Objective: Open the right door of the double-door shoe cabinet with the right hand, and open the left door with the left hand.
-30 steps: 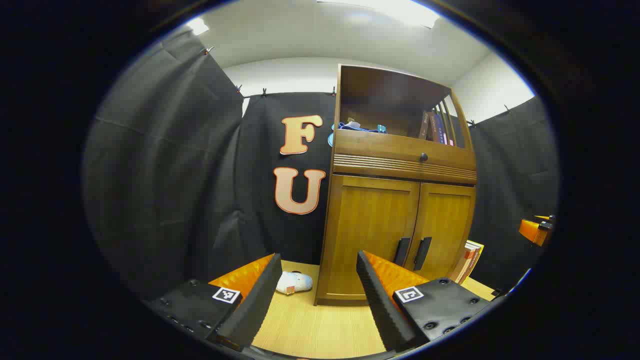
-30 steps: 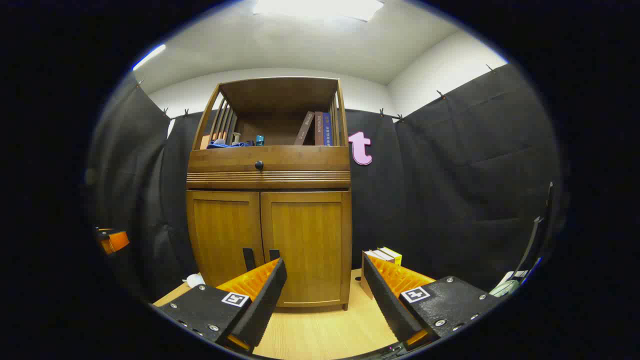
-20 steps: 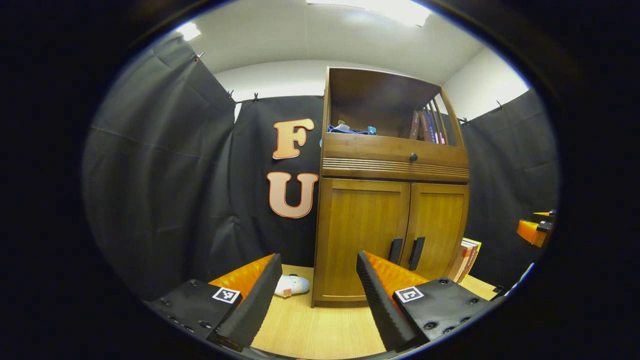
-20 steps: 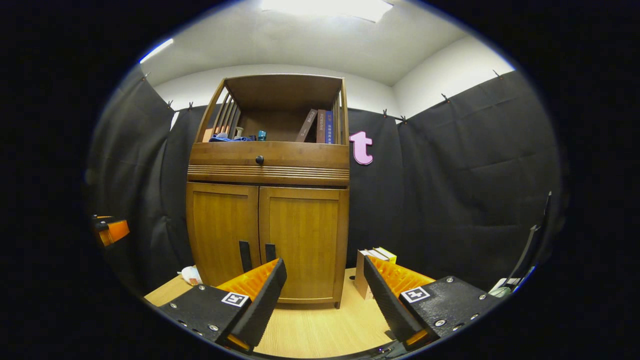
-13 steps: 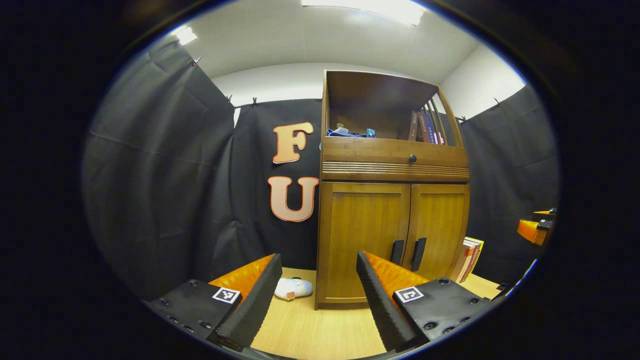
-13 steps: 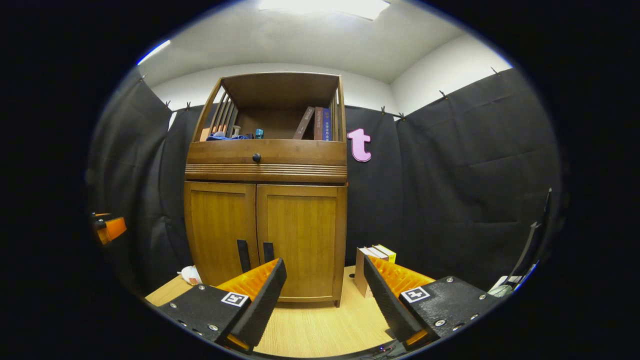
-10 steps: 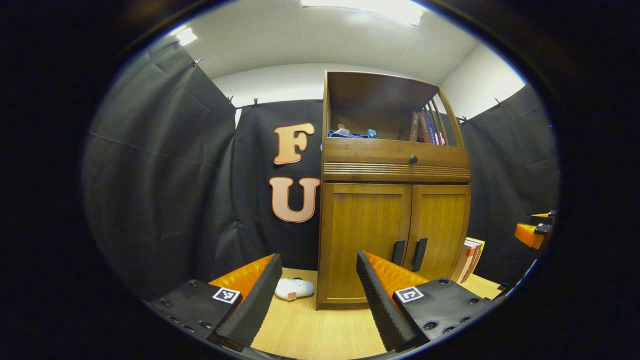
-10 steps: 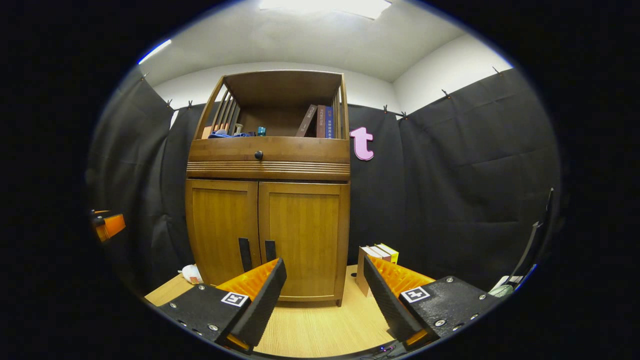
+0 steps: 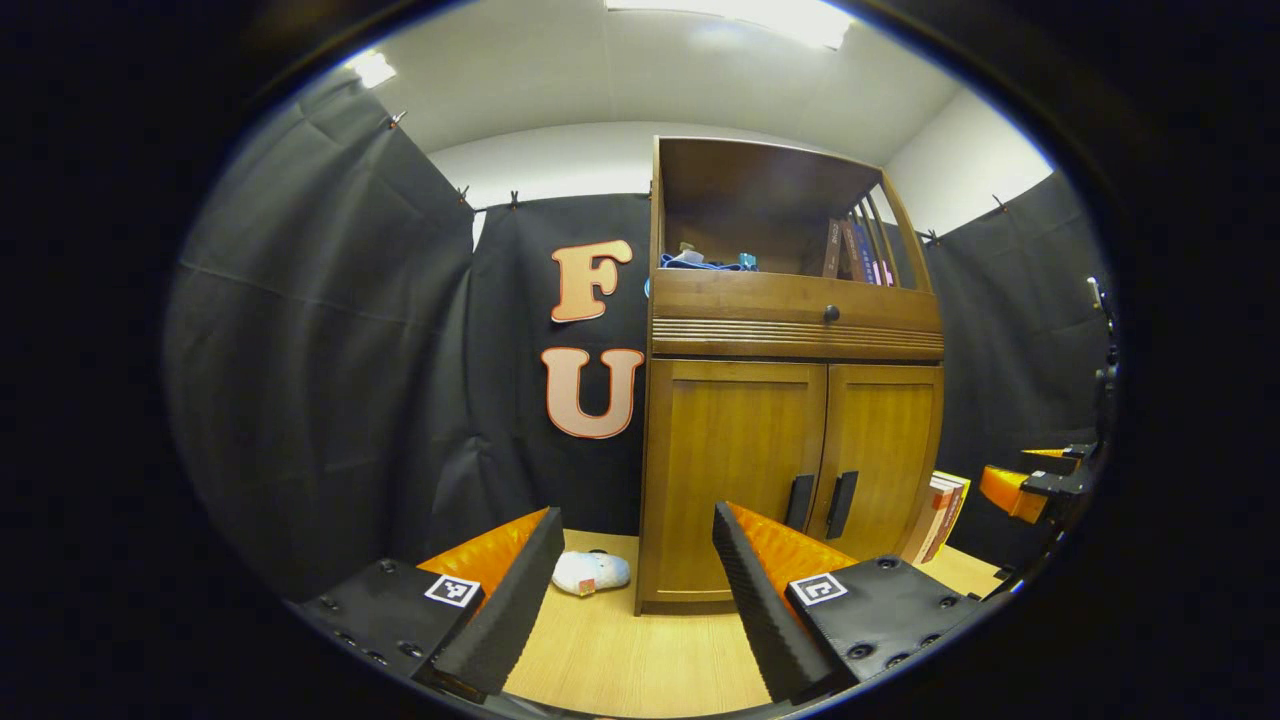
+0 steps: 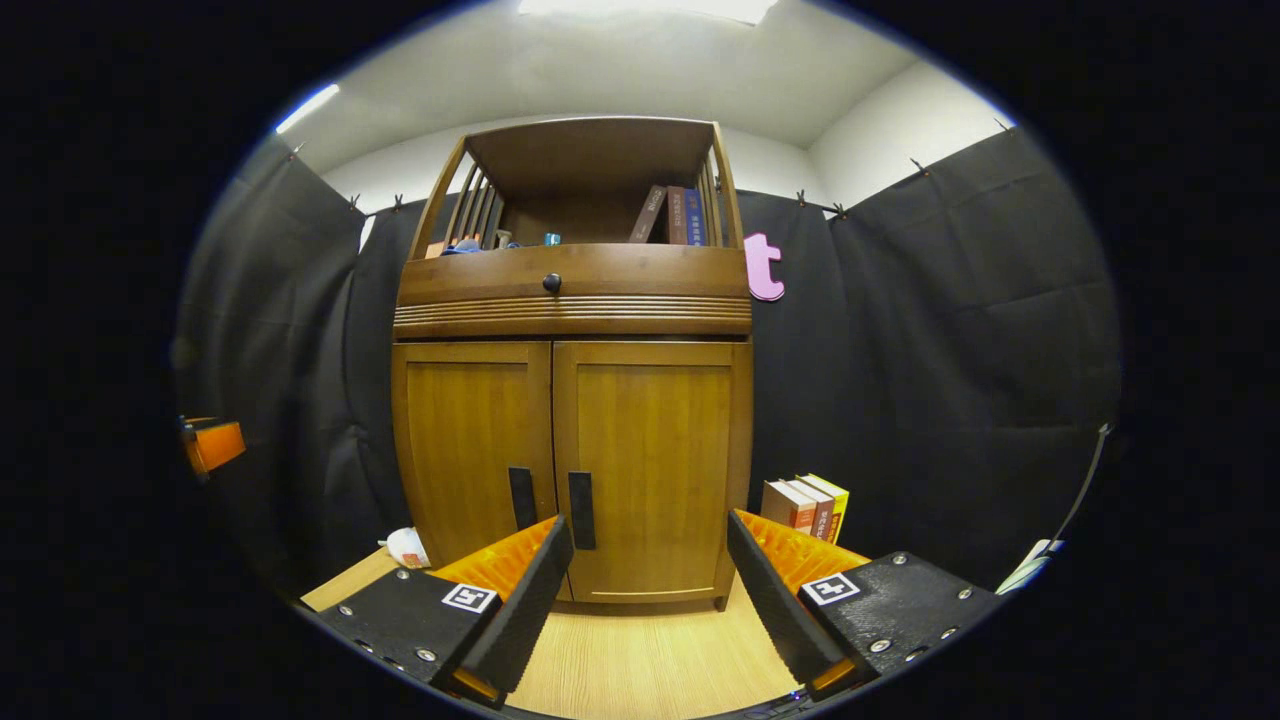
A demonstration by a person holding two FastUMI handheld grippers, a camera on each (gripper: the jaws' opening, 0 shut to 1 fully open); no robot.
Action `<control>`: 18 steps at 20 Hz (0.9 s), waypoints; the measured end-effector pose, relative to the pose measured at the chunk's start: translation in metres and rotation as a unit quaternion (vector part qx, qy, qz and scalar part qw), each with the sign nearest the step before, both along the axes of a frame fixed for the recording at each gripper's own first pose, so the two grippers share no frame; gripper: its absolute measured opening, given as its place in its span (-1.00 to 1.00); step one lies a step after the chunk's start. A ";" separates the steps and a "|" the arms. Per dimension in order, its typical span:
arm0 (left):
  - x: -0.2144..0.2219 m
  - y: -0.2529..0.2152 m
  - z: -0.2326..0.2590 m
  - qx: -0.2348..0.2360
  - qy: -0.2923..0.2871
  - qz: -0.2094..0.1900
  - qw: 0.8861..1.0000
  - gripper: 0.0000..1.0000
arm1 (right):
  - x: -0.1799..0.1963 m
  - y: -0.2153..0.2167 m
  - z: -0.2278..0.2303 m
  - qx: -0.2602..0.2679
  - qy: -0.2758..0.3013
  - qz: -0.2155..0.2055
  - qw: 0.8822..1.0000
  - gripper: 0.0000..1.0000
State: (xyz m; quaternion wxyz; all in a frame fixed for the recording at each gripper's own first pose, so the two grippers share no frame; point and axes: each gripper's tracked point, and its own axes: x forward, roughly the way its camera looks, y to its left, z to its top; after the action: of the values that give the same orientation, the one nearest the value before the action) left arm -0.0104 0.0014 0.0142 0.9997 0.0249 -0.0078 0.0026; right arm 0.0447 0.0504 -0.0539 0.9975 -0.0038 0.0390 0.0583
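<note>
Left gripper [image 9: 632, 590]: jaws standing wide apart, holding nothing, hanging over the wooden floor [image 9: 620, 660] short of the cabinet's left front corner.
Right gripper [image 10: 648, 600]: jaws likewise spread wide and gripping nothing, facing the cabinet's right door from in front; it is also showing at the right edge of the left gripper view [image 9: 1035, 482].
Shoe cabinet [image 10: 572, 400]: one, standing on the floor against the black cloth wall.
Doors: two — left door [image 10: 470, 450] and right door [image 10: 655, 460] — both sitting shut, edges meeting at the middle.
Door handles: two dark vertical bars, left handle [image 10: 521, 498] and right handle [image 10: 582, 510], just beside each other low on the meeting edges; neither gripper is touching them.
Drawer front [image 10: 575, 285]: one, above the doors, carrying one dark round knob [image 10: 551, 283].
Open top shelf [image 10: 590, 205]: holding about three upright books [image 10: 680, 215] at its right end, and at its left a blue item and a few small things too small to name.
Beside the cabinet, right: about three books [image 10: 805, 505] standing on the floor.
Beside the cabinet, left: one small white soft thing [image 9: 590, 572] lying on the floor.
</note>
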 end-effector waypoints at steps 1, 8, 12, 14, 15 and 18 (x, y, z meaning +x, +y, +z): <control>-0.001 0.002 -0.002 0.001 0.001 0.003 1.000 0.86 | 0.007 0.006 -0.007 0.000 0.006 0.002 1.000 0.89; 0.000 0.027 -0.003 0.002 0.007 0.028 1.000 0.93 | 0.068 0.055 -0.043 0.006 0.016 0.043 0.999 0.90; 0.000 0.044 -0.004 0.006 0.008 0.047 0.999 0.86 | 0.116 0.077 -0.077 0.009 0.045 0.050 0.998 0.90; 0.000 0.051 -0.007 0.006 0.012 0.057 0.998 0.86 | 0.138 0.080 -0.093 0.008 0.055 0.046 0.997 0.91; -0.002 0.054 -0.009 0.005 0.015 0.061 0.998 0.86 | 0.147 0.081 -0.098 0.011 0.060 0.042 0.997 0.91; -0.002 0.068 -0.014 0.003 0.020 0.075 0.997 0.86 | 0.169 0.088 -0.112 0.008 0.062 0.041 0.997 0.91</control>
State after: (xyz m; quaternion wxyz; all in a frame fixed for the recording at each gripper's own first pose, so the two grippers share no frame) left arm -0.0124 0.0690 0.0000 0.9965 0.0289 0.0144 0.0768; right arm 0.2134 0.1384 -0.1658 0.9900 0.0059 0.1001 0.0993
